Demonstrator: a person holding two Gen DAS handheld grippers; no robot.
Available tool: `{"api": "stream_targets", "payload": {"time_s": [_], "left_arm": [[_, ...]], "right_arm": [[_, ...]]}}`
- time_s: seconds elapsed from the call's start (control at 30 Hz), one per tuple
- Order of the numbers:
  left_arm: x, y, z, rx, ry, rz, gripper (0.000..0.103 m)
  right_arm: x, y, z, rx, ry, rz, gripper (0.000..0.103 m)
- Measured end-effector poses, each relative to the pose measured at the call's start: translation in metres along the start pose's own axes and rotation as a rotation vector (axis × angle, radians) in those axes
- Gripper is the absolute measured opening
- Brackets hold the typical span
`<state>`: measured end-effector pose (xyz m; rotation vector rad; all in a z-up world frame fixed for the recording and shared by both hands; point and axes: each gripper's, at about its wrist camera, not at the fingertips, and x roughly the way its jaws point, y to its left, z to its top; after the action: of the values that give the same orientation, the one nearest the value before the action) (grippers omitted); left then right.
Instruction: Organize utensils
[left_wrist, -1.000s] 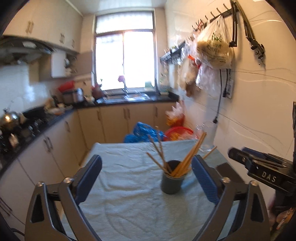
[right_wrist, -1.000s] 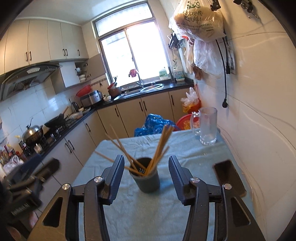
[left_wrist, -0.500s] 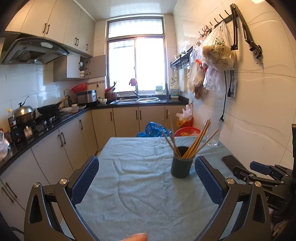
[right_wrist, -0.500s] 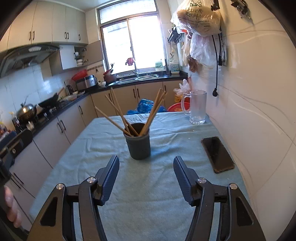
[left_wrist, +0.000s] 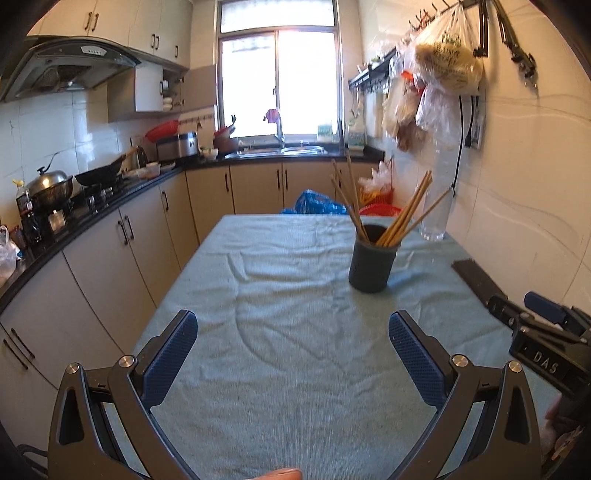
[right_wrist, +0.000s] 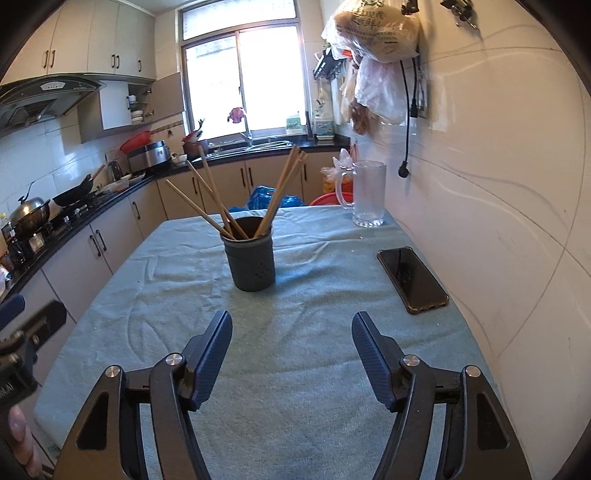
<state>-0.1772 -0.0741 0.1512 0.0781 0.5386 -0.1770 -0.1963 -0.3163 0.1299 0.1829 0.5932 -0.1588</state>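
Observation:
A dark grey utensil holder (right_wrist: 252, 259) (left_wrist: 372, 260) stands upright on the table's light green cloth (right_wrist: 295, 332). Several wooden chopsticks (right_wrist: 280, 192) (left_wrist: 404, 214) fan out of it. My right gripper (right_wrist: 291, 332) hovers over the cloth well short of the holder; its jaws are opening and nothing is between them. My left gripper (left_wrist: 293, 334) is open and empty, low over the cloth, with the holder ahead and to its right. The right gripper's body (left_wrist: 546, 332) shows at the left wrist view's right edge.
A black phone (right_wrist: 412, 278) lies on the cloth near the right wall. A glass mug (right_wrist: 367, 195) stands at the far right corner. Kitchen counters with pots (left_wrist: 50, 188) run along the left. Bags (right_wrist: 373, 29) hang on the wall above.
Both grippers have drawn back from the holder and sunk toward the cloth. The right gripper's jaws, which flanked the holder, have spread wider and stand clear of it.

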Motion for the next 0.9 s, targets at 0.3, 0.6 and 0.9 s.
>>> {"api": "stream_targets", "payload": {"time_s": [0.3, 0.6, 0.9], "left_arm": [[0.021, -0.007, -0.008, 0.003, 0.081, -0.027, 0.103], [0.043, -0.009, -0.011, -0.007, 0.142, -0.038, 0.103], [0.062, -0.007, -0.015, -0.021, 0.192, -0.046, 0.103]], "right_arm": [[0.01, -0.001, -0.01, 0.008, 0.023, -0.037, 0.074], [0.025, -0.004, -0.014, 0.021, 0.053, -0.045, 0.074], [0.04, -0.002, -0.016, 0.02, 0.081, -0.05, 0.074]]}}
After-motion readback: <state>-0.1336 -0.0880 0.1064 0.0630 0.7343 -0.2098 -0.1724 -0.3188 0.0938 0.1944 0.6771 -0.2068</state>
